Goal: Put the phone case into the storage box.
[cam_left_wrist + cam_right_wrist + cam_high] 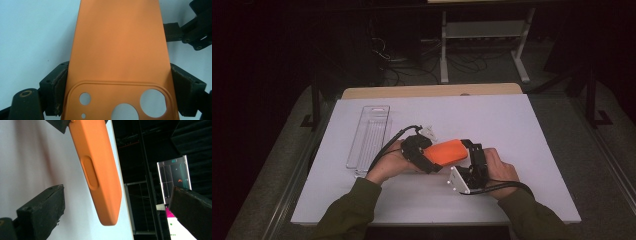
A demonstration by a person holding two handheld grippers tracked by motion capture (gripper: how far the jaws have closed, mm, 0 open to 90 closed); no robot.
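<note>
An orange phone case (448, 151) is held above the white table top, near its middle. My left gripper (431, 159) is shut on the end with the camera cut-outs. In the left gripper view both black pads (58, 88) press the sides of the case (120, 50), whose back faces the camera. My right gripper (470, 151) sits at the case's other end. In the right gripper view its jaws stand wide apart, and the rounded end of the case (100, 172) hangs between the fingers (43, 211) without touching either. The right gripper (193, 30) also appears at the upper right of the left gripper view.
A long clear plastic tray (369, 134) lies on the white table top (512, 130), to the left of the hands. A wooden edge (432, 91) borders the far side. Beyond it stand a white metal frame (484, 30) and cables on a dark floor.
</note>
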